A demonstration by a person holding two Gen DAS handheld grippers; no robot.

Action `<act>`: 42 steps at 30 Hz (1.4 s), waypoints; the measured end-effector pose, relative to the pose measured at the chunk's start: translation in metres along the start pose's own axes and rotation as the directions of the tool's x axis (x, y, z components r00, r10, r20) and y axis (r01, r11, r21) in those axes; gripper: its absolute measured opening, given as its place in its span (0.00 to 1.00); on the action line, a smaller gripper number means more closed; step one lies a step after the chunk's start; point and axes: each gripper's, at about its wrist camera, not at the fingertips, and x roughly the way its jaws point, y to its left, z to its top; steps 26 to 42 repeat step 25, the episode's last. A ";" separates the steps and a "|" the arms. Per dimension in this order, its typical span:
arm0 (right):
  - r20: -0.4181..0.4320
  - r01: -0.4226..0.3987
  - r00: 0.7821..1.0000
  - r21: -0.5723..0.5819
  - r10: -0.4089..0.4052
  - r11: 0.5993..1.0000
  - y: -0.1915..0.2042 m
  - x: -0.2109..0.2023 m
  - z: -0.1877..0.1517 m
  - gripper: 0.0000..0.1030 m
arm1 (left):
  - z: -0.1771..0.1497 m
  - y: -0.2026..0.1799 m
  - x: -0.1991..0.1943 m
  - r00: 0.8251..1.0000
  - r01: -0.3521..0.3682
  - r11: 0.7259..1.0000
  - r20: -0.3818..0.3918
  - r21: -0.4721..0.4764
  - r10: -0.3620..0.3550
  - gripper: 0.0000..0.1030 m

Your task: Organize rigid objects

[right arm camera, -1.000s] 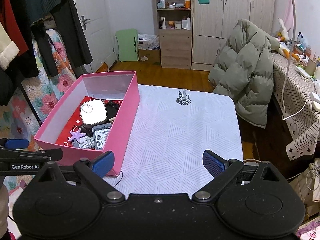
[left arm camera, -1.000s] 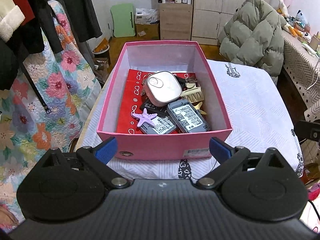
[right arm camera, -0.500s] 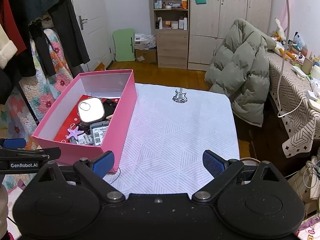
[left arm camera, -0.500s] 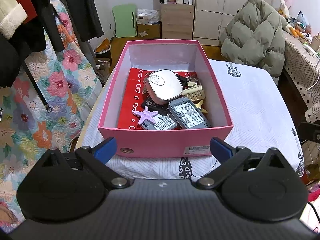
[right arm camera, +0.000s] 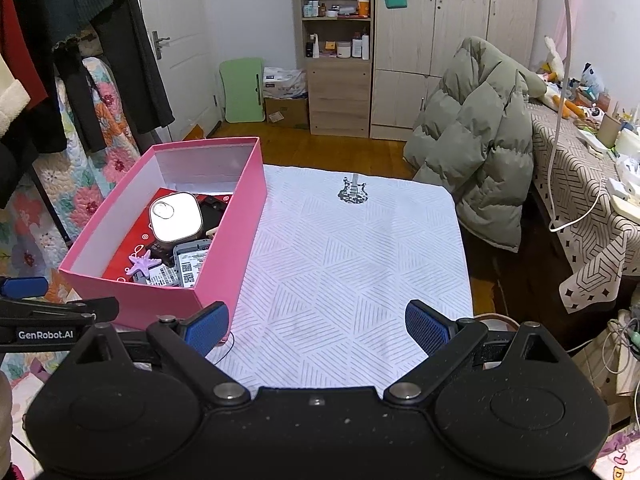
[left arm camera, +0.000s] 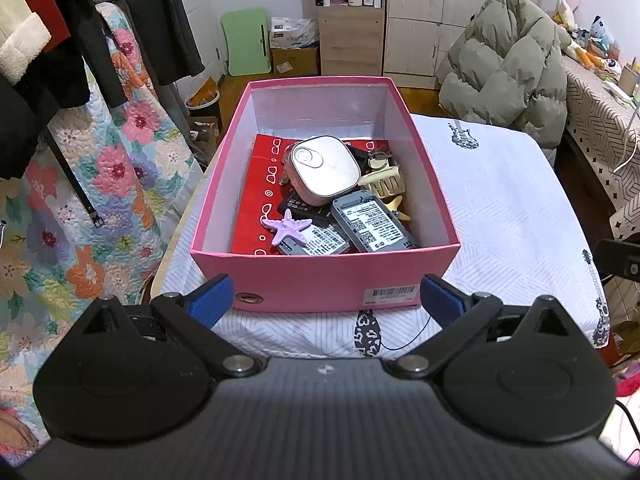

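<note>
Box (left arm camera: 324, 280), pink, sits left on table (right arm camera: 344, 264), heaped with starfish (left arm camera: 289, 229), phones, white case (left arm camera: 323, 170); left gripper (left arm camera: 323, 296) and right gripper (right arm camera: 317, 326) both wide, empty, near edge. Risk: overlapping pile could slide during pick. White patterned cloth; cluttered bedroom, green coat (right arm camera: 476, 140) far right

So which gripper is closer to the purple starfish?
Left. The left gripper is right before the pink cardboard box holding the purple starfish; the right gripper hangs beside it over the white cloth.
</note>
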 end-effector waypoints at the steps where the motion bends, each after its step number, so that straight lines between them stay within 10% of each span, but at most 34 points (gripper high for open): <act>1: -0.001 0.000 1.000 -0.001 0.000 1.000 0.000 0.000 0.000 0.94 | 0.000 0.000 0.000 1.000 -0.003 1.000 0.002 -0.002 0.003 0.98; 42: -0.009 0.011 1.000 -0.009 -0.012 1.000 0.002 0.002 -0.003 0.94 | -0.002 -0.002 0.001 1.000 -0.007 1.000 0.018 0.016 0.007 1.00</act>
